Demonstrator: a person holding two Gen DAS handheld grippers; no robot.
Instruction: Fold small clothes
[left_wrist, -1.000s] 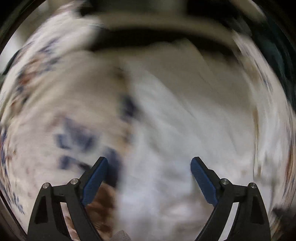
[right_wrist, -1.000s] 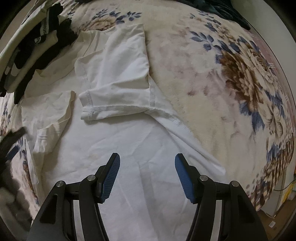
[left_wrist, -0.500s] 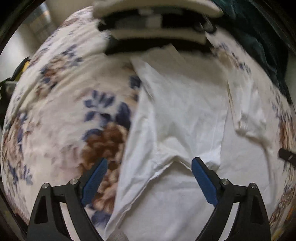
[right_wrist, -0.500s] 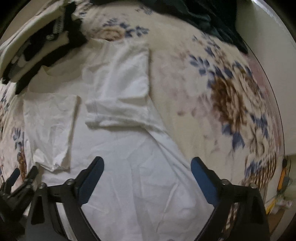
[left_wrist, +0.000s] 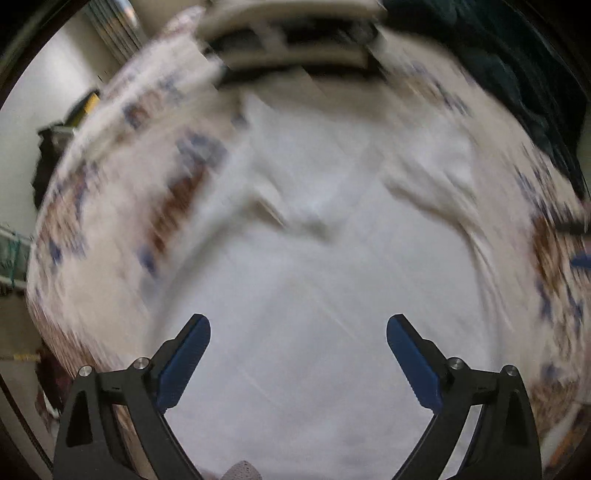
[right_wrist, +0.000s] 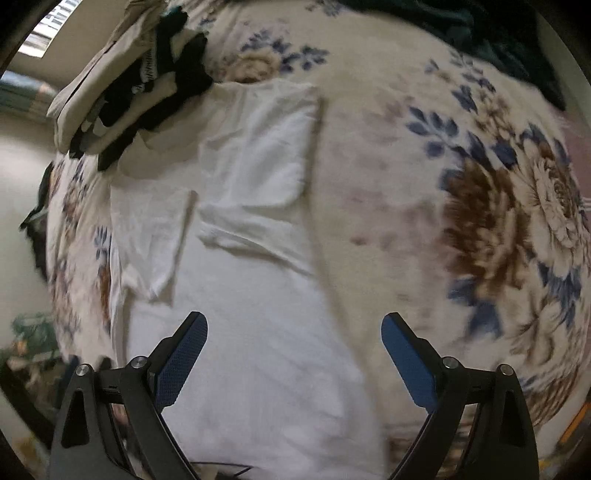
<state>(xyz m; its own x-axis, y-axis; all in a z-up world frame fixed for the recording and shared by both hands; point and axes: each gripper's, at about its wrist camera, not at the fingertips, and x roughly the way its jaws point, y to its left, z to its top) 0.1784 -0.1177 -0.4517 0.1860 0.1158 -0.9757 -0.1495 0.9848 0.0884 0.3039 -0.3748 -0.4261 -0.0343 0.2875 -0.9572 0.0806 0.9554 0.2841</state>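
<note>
Spread across the whole bed, a cream plush blanket printed with blue leaves and large brown flowers (right_wrist: 480, 206) serves as the working surface; pale walls show at the far left of both views. On it lies a white cotton T-shirt (right_wrist: 251, 295), flat and face up along the blanket, with both short sleeves folded inward onto the body. The larger folded sleeve panel (right_wrist: 266, 147) lies toward the collar end, its hem forming a rumpled ridge across the chest, and the smaller folded sleeve (right_wrist: 155, 236) rests on the opposite edge of the shirt.

Just beyond the collar sits a stack of folded cream and black garments (right_wrist: 129, 92), touching or overlapping the shirt's top edge. A dark green cloth (right_wrist: 498, 33) is bunched at the far corner of the bed.

The left wrist view is heavily blurred, yet the white shirt (left_wrist: 314, 277) fills its centre. The left gripper (left_wrist: 298, 328) hangs above the shirt's lower body with its blue-padded fingers (left_wrist: 184, 358) spread wide, holding nothing. The right gripper (right_wrist: 294, 326) hangs over the shirt's side edge, where white cloth meets blanket, its fingers (right_wrist: 406, 362) likewise released and empty.
</note>
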